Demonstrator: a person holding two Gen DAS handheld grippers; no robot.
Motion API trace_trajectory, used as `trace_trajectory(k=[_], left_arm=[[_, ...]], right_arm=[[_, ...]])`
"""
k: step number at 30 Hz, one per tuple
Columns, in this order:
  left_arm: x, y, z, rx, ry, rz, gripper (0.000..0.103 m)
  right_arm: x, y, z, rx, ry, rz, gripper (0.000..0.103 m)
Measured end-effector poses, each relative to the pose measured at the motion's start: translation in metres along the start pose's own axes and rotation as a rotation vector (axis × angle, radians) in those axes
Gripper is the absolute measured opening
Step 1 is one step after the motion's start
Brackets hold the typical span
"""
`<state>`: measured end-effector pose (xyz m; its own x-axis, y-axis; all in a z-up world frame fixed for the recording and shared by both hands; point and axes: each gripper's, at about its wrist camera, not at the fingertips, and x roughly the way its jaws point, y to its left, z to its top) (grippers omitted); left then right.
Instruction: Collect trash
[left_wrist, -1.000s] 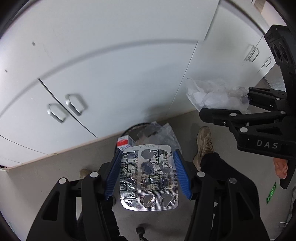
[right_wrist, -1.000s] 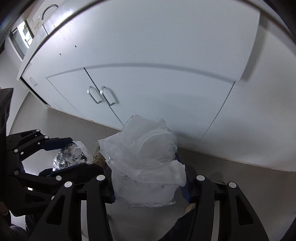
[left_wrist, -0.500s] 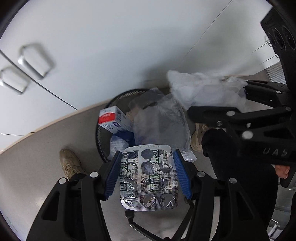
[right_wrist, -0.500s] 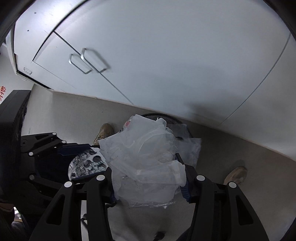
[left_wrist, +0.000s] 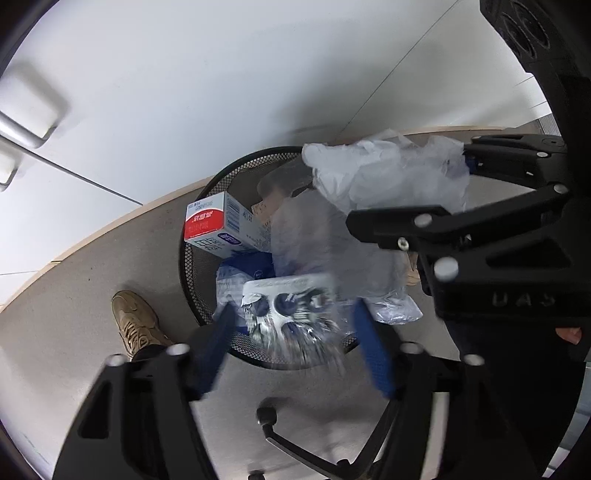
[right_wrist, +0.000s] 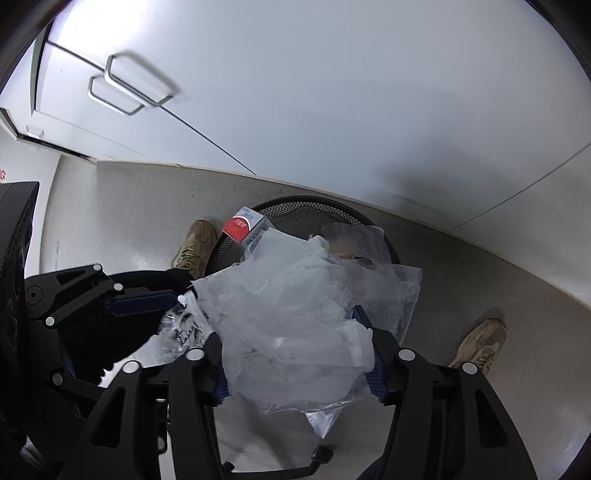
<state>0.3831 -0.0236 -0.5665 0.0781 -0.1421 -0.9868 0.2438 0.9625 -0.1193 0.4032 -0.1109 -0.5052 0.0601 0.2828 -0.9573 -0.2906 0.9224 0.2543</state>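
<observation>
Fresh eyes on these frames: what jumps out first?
A black mesh bin on the floor by white cabinets, already holding a red-and-white box. Over it, a blurred silver pill sheet sits between the left tongs, whose jaws have just been opening. A crumpled clear plastic bag fills the right tongs, also just opening.

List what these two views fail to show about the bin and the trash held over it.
- Blister pack, left wrist view: motion-blurred, print unreadable.
- Mesh bin, right wrist view: inside hidden by the crumpled plastic.
- Bin's bottom, left wrist view: covered by the red-and-white box and plastic.
- Right gripper: pad contact hidden by plastic.
</observation>
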Motion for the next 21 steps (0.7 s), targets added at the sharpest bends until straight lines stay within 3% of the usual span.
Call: trace_trajectory(k=[1,5,11,15,21], left_arm=[[-0.001,0.001,0.0,-0.011,-0.006,-0.006,0.084],[-0.004,0.004,-0.002,-0.014,-0.005,0.016,0.099],[-0.01,0.007,-0.008,-0.011,0.018,0.051,0.099],[-0.016,0.005,-0.014,0.024,0.009,0.132,0.099],[-0.022,0.011,-0.019,-0.005,0.004,0.11,0.098]], right_arm=[[0.0,0.002,0.0,-0.007,-0.001,-0.007,0.081],[-0.005,0.001,0.0,0.02,0.004,0.044,0.095],[-0.016,-0.003,0.001,0.062,0.003,0.042,0.097],[-0.021,0.0,0.001,0.067,-0.002,0.047,0.097],[-0.03,0.007,0.002,0.052,-0.03,0.031,0.099]])
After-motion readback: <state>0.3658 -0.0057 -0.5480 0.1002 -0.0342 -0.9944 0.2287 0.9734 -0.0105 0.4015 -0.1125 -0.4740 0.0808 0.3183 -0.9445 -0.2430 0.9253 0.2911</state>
